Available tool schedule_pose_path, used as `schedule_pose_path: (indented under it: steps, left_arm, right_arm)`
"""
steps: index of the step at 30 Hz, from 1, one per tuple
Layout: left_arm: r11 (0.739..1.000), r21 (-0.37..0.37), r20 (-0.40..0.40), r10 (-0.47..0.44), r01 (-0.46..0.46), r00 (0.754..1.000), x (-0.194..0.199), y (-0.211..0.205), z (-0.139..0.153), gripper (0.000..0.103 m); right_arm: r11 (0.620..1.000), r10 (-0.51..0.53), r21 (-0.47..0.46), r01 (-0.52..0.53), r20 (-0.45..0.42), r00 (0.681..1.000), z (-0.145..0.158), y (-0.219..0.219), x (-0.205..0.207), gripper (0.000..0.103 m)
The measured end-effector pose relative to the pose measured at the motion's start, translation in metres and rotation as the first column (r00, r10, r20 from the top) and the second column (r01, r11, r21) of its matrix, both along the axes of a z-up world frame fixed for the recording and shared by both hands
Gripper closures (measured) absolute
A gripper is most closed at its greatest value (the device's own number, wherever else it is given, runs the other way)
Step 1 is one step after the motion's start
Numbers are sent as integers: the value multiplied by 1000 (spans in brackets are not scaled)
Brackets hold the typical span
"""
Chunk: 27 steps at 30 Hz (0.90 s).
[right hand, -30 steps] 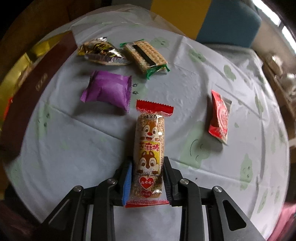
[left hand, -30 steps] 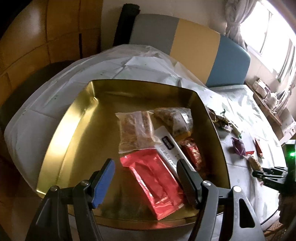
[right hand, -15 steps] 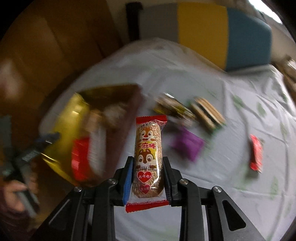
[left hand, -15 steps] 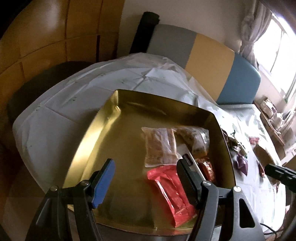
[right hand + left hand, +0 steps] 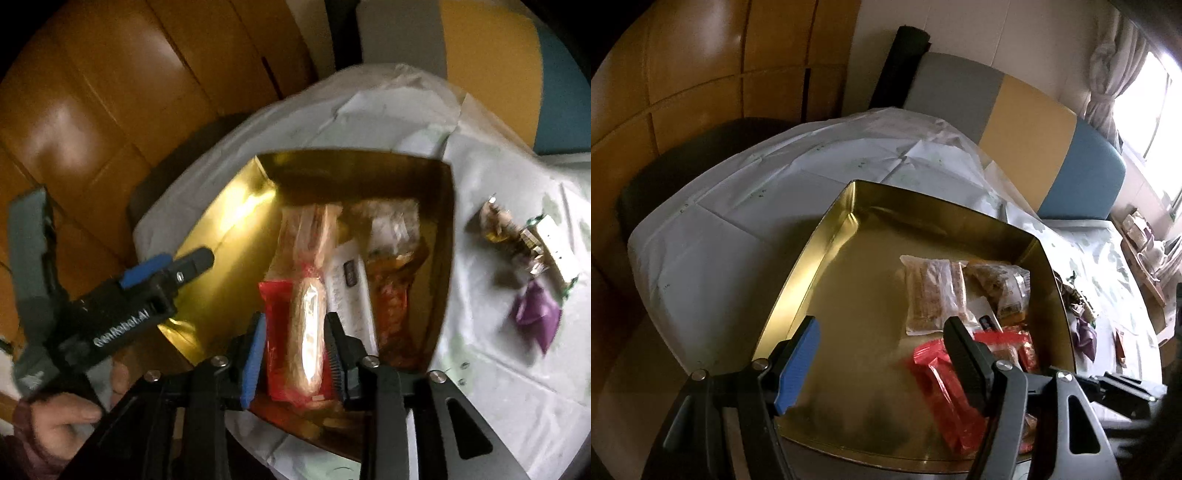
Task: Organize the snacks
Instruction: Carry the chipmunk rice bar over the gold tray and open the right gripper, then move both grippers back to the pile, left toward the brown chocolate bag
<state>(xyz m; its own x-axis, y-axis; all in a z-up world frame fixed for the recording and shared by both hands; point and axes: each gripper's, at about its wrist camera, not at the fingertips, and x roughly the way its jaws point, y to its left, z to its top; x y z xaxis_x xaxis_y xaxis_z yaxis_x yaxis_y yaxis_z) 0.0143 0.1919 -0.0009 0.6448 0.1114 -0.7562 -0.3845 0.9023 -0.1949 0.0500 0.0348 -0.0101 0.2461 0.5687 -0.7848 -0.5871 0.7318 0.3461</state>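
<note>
A gold tray [image 5: 827, 236] sits on the white-clothed table and holds several snack packs: a clear cracker pack [image 5: 931, 295], a red pack [image 5: 945, 387] and others. My left gripper [image 5: 882, 365] is open and empty above the tray's near edge; it also shows in the right wrist view [image 5: 166, 266]. My right gripper [image 5: 295, 354] is shut on the chipmunk snack bar [image 5: 308, 332] and holds it over the tray [image 5: 229, 206], above the red pack [image 5: 277, 332].
On the cloth right of the tray lie a purple pack [image 5: 535, 317], a wafer pack [image 5: 554, 247] and a foil pack [image 5: 495, 221]. A grey, yellow and blue bench back [image 5: 1015, 118] stands behind the table. Wooden panels [image 5: 683, 74] are at the left.
My right gripper has carried the snack bar left from the open cloth to over the tray. My left gripper has drawn back and left, staying open.
</note>
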Motion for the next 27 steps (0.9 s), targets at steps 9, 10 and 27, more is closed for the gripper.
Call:
schedule_pose_path:
  steps: [9, 10, 27]
  left_arm:
    - [1000, 14, -2, -23, 23, 1000, 0, -9, 0, 33]
    - [1000, 13, -3, -24, 24, 1000, 1, -9, 0, 33]
    - [994, 52, 13, -96, 95, 995, 1, -33, 10, 33]
  right_arm:
    - [1000, -4, -4, 4, 13, 1000, 1, -10, -9, 59]
    - [1000, -10, -2, 10, 19, 1000, 3, -13, -10, 56]
    - [988, -154, -5, 157, 169, 974, 42, -76, -2, 33]
